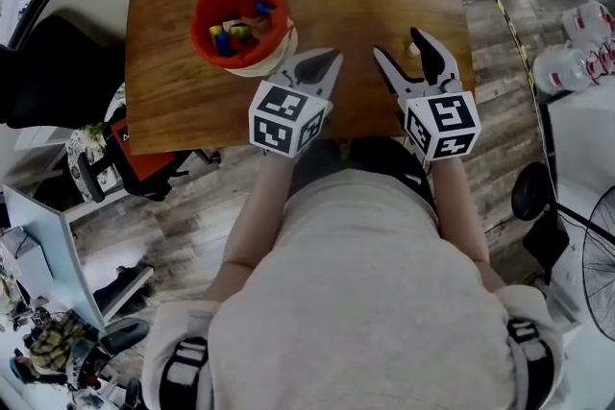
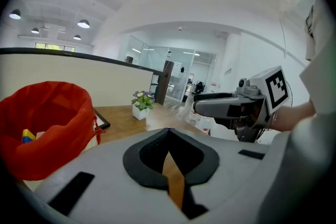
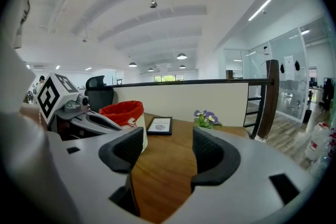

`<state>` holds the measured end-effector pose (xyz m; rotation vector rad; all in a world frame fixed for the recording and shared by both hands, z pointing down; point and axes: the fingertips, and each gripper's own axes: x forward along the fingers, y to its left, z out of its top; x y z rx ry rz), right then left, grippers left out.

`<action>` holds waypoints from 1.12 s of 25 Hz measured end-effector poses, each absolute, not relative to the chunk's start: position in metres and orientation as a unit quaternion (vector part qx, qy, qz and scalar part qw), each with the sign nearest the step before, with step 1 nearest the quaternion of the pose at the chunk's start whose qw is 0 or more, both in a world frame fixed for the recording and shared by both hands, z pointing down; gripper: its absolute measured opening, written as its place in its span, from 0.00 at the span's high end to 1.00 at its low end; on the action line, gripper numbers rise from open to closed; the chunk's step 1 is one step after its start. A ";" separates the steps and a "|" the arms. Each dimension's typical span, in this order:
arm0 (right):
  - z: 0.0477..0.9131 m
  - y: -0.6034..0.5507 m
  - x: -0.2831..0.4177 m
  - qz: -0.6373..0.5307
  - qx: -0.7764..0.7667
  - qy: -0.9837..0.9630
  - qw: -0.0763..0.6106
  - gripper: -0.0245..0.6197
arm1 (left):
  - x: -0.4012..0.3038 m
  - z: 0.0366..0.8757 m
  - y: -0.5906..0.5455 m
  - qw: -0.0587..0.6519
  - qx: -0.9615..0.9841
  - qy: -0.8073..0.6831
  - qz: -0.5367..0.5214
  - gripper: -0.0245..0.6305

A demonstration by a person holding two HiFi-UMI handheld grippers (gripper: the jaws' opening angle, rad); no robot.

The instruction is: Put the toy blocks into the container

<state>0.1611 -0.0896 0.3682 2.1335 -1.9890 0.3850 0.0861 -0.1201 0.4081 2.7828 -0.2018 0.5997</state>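
Up on the head view, the toy blocks (image 1: 235, 32) sit piled inside the red container (image 1: 200, 14) on the table (image 1: 365, 5). I can't spot any loose ones, except a small pale thing just beside the right gripper (image 1: 400, 48) that's too blurry to call. The left gripper (image 1: 325, 62) hovers just beside the container.

Over in the left gripper view, its jaws are pinched together with nothing between them. The container (image 2: 52, 113) looms at left.

Right gripper view: jaws spread wide, only bare wood between them.

My worry is that the container looks soft-sided, so a careless sweep by the left gripper could tip it and spill everything. The flower pot (image 3: 205, 118) and picture frame (image 3: 160, 125) sit well apart from both grippers, so less risk there.
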 end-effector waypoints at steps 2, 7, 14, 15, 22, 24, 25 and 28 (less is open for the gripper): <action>0.375 -0.084 0.172 0.142 0.727 -0.664 0.101 0.51 | 0.096 0.411 -0.117 0.145 0.964 -0.061 0.213 0.94; 0.396 -0.076 0.193 0.173 0.732 -0.650 0.107 0.52 | 0.118 0.424 -0.111 0.149 0.961 -0.040 0.229 0.94; 0.427 -0.064 0.221 0.208 0.740 -0.629 0.113 0.52 | 0.145 0.447 -0.096 0.149 0.953 -0.010 0.263 0.94; 0.431 -0.063 0.224 0.212 0.741 -0.627 0.114 0.52 | 0.148 0.451 -0.094 0.150 0.952 -0.006 0.268 0.94; 0.468 -0.055 0.250 0.247 0.742 -0.610 0.129 0.52 | 0.163 0.480 -0.086 0.165 0.940 0.014 0.298 0.94; 0.479 -0.053 0.254 0.256 0.741 -0.606 0.134 0.52 | 0.163 0.489 -0.084 0.166 0.937 0.013 0.308 0.94; 0.484 -0.053 0.255 0.261 0.740 -0.605 0.137 0.53 | 0.163 0.493 -0.083 0.169 0.935 0.013 0.312 0.94; 0.501 -0.053 0.255 0.274 0.729 -0.608 0.157 0.55 | 0.164 0.507 -0.077 0.167 0.930 0.018 0.327 0.94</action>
